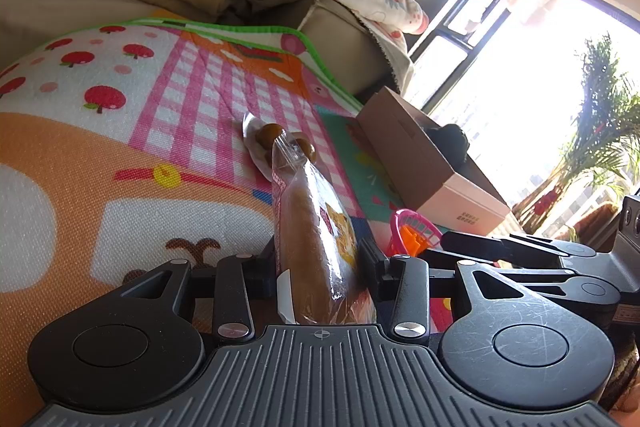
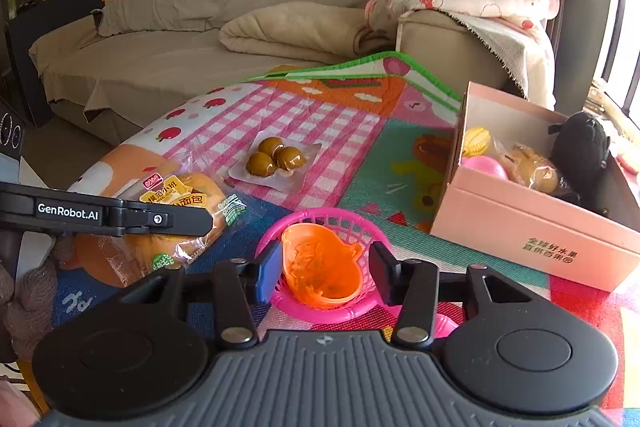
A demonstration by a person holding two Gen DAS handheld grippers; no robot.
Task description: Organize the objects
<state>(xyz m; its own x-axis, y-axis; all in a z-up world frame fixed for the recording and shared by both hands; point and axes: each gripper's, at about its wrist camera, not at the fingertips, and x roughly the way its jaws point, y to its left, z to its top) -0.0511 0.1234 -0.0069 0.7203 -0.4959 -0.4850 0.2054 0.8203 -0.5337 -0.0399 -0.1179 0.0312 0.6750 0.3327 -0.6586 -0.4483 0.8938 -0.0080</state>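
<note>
bread packet (image 1: 316, 247) sits clamped between the left gripper (image 1: 320, 259) fingers, just above the play mat (image 1: 100, 155). the right gripper (image 2: 326, 267) has its fingers parted around the orange cup (image 2: 322, 263) in the pink basket (image 2: 320, 227), not pressing it. pink box (image 2: 532, 231) with toys lies to the right. risk: the soft packet could slide out of the grip when swung toward the box, and closing on the cup may snag the basket rim and drag it

Beige sofa (image 2: 168, 39) along the far wall, colourful play mat (image 2: 304, 115) on the floor, bright window (image 1: 520, 75) right.
</note>
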